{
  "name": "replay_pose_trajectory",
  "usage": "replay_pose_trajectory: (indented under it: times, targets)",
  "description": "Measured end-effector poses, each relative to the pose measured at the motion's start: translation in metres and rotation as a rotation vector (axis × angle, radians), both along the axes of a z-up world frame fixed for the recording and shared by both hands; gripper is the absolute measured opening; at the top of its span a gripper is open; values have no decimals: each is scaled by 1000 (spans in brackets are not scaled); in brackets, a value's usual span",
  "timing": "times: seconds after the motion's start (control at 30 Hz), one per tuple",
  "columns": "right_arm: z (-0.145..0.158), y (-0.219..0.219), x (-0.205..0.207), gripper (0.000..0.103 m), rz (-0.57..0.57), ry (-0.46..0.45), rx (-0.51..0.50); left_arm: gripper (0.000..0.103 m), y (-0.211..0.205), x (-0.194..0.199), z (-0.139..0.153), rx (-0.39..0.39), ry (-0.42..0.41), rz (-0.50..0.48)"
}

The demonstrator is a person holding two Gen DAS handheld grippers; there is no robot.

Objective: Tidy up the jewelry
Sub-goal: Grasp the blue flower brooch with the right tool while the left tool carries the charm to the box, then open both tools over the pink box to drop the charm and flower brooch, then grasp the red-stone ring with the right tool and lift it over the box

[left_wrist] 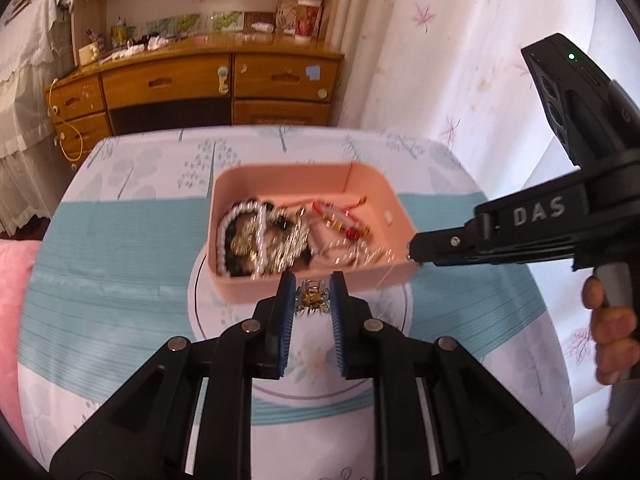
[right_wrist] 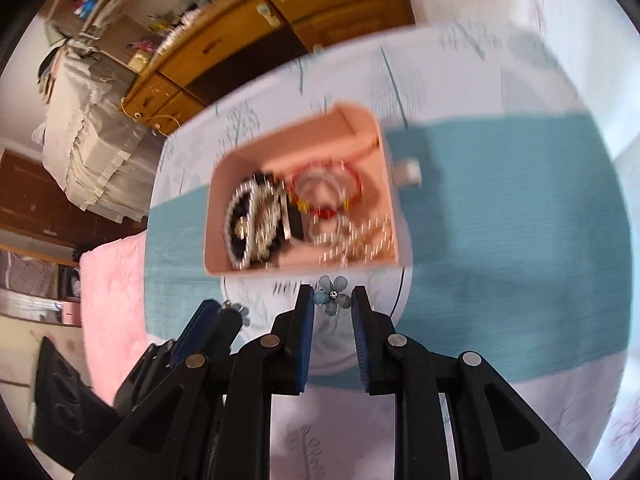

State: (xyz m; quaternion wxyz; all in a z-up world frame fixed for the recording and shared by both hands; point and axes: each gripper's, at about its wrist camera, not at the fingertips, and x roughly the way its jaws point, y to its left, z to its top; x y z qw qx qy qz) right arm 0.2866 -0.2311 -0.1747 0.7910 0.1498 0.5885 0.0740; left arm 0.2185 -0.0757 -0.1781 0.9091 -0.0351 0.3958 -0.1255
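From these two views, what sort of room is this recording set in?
Probably a bedroom at home: a wooden dresser cluttered with small things, floral curtains, and a pink box of jewelry on a cloth-covered table.

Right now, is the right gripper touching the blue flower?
Touching. The right wrist view shows the right gripper with both pads pressed against the blue flower's petals, holding it up in front of the pink box.

Blue flower clip [right_wrist: 333, 295] between right gripper [right_wrist: 333, 300] pads, near pink jewelry box [right_wrist: 224, 216].
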Motion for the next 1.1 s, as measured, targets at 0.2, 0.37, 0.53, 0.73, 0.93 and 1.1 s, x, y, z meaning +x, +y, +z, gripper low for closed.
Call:
replay_pose_trajectory:
  times: [0.2,0.37,0.53,0.73,0.93,1.1]
  targets:
    - [31,1,6,19,52,-153,-75,15,-8,10,18,-39,-51,7]
    - [38,-12,1,19,109,-234,-101,15,-16,23,27,-56,-89,20]
    - [29,-18,7,38,118,-250,-71,15,-16,37,22,-56,-63,43]
    - [16,-27,6,49,116,-292,-75,15,-8,36,9,-25,-14,54]
    - [-4,-31,-11,49,171,-296,-153,15,9,30,-12,-39,88,100]
    - [-31,-25,-33,49,249,-303,-219,15,21,16,-31,-44,168,125]
